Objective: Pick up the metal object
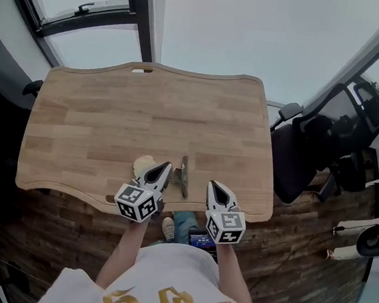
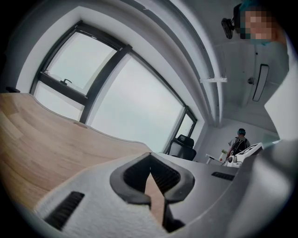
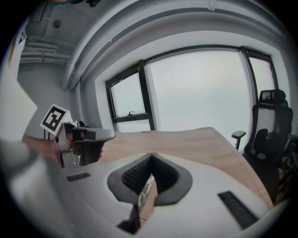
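While the metal object lies on the wooden table close to its near edge, both grippers sit low on either side of it. The left gripper is just left of the metal object, its tip right next to the object's side piece; whether they touch cannot be told. In the left gripper view its jaws meet at the tips with nothing between them, only bare wood showing through the slit. The right gripper is near the metal object's right side, clearly apart from it, and its jaws are also pressed together on nothing. A pale yellowish lump rests left of the metal object, beyond the left gripper. A black office chair stands well to the object's right, off the table.
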{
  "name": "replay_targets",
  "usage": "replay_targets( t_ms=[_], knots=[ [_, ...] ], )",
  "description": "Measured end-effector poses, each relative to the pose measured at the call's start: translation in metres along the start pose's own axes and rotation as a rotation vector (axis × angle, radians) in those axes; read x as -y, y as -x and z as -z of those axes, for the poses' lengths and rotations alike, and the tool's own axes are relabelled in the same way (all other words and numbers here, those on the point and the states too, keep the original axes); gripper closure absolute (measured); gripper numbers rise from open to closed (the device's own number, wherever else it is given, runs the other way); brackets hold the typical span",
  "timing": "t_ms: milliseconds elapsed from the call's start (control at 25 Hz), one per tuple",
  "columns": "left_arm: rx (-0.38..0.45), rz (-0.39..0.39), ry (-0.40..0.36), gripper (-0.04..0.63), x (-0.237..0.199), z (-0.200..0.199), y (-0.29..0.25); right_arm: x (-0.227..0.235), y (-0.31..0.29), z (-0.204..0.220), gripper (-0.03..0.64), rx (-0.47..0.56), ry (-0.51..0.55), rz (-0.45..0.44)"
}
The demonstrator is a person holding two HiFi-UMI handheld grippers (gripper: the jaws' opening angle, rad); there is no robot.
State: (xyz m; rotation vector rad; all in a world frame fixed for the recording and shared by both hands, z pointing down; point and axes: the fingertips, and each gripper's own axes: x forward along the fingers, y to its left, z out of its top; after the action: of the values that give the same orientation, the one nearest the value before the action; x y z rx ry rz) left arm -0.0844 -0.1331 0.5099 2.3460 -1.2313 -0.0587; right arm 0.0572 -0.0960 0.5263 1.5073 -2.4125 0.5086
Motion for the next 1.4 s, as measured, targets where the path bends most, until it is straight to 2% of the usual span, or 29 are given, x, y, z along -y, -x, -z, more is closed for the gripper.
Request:
replay_targets(
  t_ms=[160, 280, 600, 1400],
  knots=[
    [-0.014, -0.01, -0.004, 0.575, -0.009, 0.003, -0.004, 0.002, -0.015, 0.002, 0.606, -0.014, 0.014, -0.016],
    [0.008, -0.006, 0.001, 0.575, -0.013, -0.005, -0.008, 0.003, -0.025, 0.001, 0.606, -0.019, 0.019, -0.034],
    [-0.032, -0.034, 0.0, 0.575, -0.024, 0.004, -0.018, 0.01, -0.032, 0.002, 0.606, -0.015, -0.049, -0.057],
    [-0.186, -0.082, 0.067, 0.575, -0.051, 0.071, -0.02, 0.012, -0.056, 0.049, 0.606, -0.131, -0.087, -0.077]
  ],
)
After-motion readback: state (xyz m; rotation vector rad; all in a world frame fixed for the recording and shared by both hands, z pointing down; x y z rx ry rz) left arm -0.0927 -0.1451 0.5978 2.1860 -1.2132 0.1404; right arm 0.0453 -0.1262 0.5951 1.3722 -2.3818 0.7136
